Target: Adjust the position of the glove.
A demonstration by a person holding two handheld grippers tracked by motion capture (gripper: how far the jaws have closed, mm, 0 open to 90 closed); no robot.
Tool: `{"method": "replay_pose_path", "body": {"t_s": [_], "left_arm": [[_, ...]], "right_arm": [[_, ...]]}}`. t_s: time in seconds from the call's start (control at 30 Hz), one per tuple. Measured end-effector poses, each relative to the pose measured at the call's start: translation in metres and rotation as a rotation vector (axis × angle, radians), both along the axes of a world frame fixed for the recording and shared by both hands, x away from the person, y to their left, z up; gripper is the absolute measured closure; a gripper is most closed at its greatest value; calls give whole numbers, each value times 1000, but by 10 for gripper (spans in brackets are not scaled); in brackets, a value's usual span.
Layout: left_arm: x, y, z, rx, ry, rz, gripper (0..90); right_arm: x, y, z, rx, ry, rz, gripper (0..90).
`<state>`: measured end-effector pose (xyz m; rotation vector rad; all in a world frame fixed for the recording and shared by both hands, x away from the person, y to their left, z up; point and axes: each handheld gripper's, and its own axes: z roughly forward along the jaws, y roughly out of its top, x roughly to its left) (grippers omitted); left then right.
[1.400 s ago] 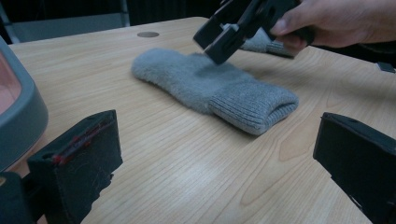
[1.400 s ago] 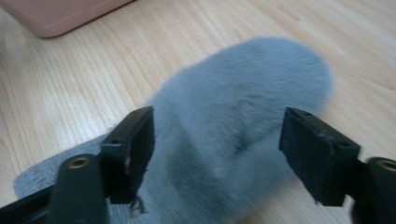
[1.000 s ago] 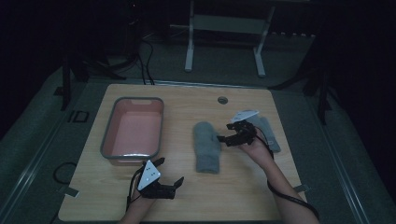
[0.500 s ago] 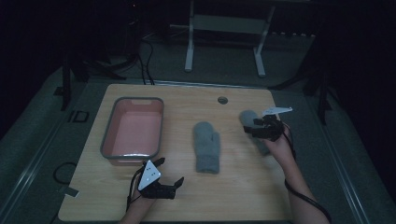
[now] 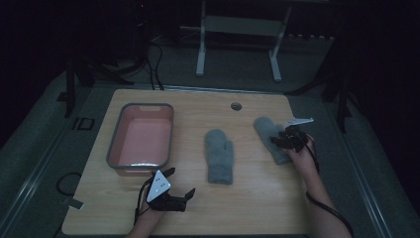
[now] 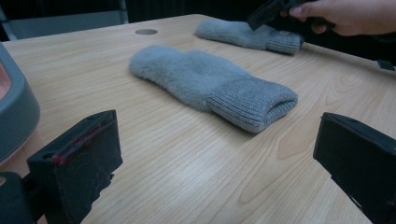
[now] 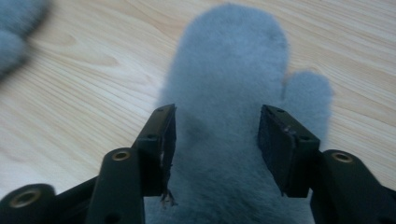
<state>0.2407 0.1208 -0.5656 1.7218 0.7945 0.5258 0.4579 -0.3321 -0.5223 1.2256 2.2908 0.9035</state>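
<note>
Two grey mittens lie flat on the wooden table [image 5: 257,198]. One mitten [image 5: 219,156] is in the middle, its cuff toward me. The other mitten [image 5: 268,135] lies near the right edge. My right gripper [image 5: 280,140] hovers over that mitten's cuff end. In the right gripper view its jaws stand open on either side of the mitten [image 7: 229,70], right gripper [image 7: 217,140] low over the fleece. My left gripper [image 5: 181,182] rests near the front edge, wide open and holding nothing. Ahead of it the left gripper view has the middle mitten [image 6: 210,84] and the far mitten [image 6: 247,35].
A pink tub with a grey rim [image 5: 114,148] stands at the left of the table, just beyond my left gripper. A small round hole [image 5: 236,106] sits near the table's far edge. Dark floor and a metal stand lie beyond.
My right hand and gripper have moved right, from between the two mittens to over the right mitten. The left gripper and the middle mitten have stayed put.
</note>
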Motion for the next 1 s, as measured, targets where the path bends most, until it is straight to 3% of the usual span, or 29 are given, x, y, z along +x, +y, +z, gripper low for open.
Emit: {"method": "replay_pose_path", "body": {"t_s": [0.13,0.33,0.43,0.63,0.73,1.0], "left_arm": [[0,0,0,0,-5,0,13],[-1,0,0,-1,-5,-1,13],[-1,-1,0,3,-5,-1,12],[-1,-1,0,0,-6,1,13],[-1,-1,0,-1,-6,3,12],[0,-1,1,2,-12,4,12]], "right_arm": [[3,-2,-10,-38,3,-1,479],[0,-1,-21,-36,-17,14,551],[-3,-1,-22,-14,-16,-12,696],[-10,11,-16,-27,-12,-108,818],[-15,15,-12,-16,-31,-142,829],[-48,34,19,13,-113,-250,835]]}}
